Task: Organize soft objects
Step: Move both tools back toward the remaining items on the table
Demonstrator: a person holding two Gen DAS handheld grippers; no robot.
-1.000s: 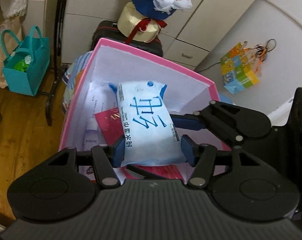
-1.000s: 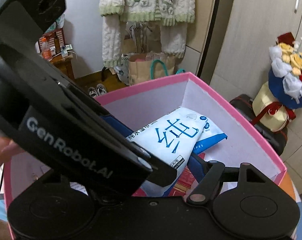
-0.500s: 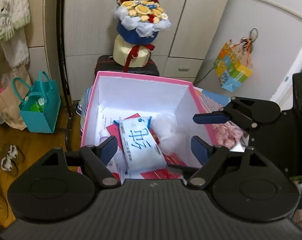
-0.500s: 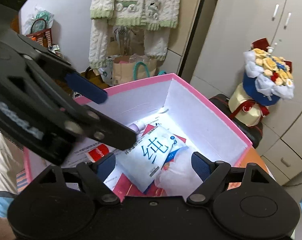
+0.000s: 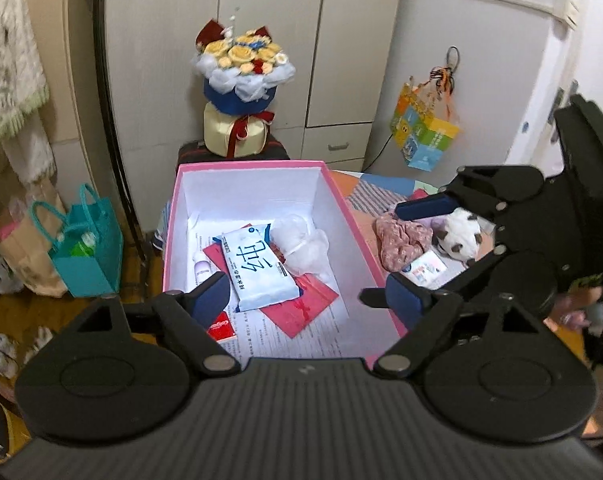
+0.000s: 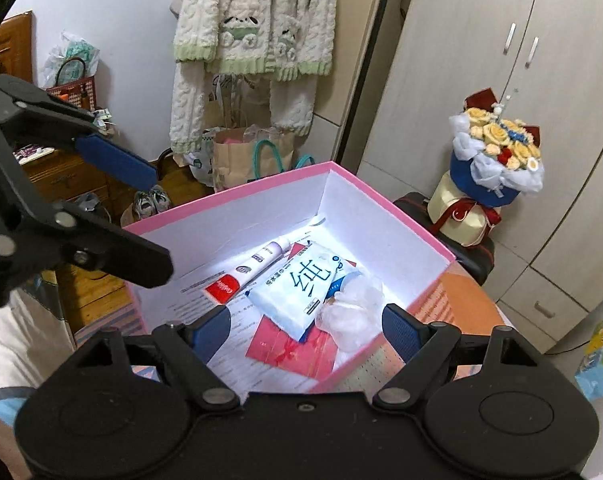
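From my left wrist camera, my left gripper [image 5: 307, 300] hangs spread and empty above the pink box [image 5: 343, 204]; the wet-wipes pack [image 5: 257, 270] lies inside, with a panda plush [image 5: 459, 236] at 3 o'clock. From my right wrist camera, my right gripper [image 6: 306, 326] is spread too.

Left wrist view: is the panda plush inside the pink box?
No, the panda plush lies outside the pink box, to its right beside a floral cloth.

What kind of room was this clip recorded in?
Most likely a lived-in bedroom: a knitted sweater hangs on the wall, wardrobe doors fill one side, and a flower bouquet stands behind the pink box.
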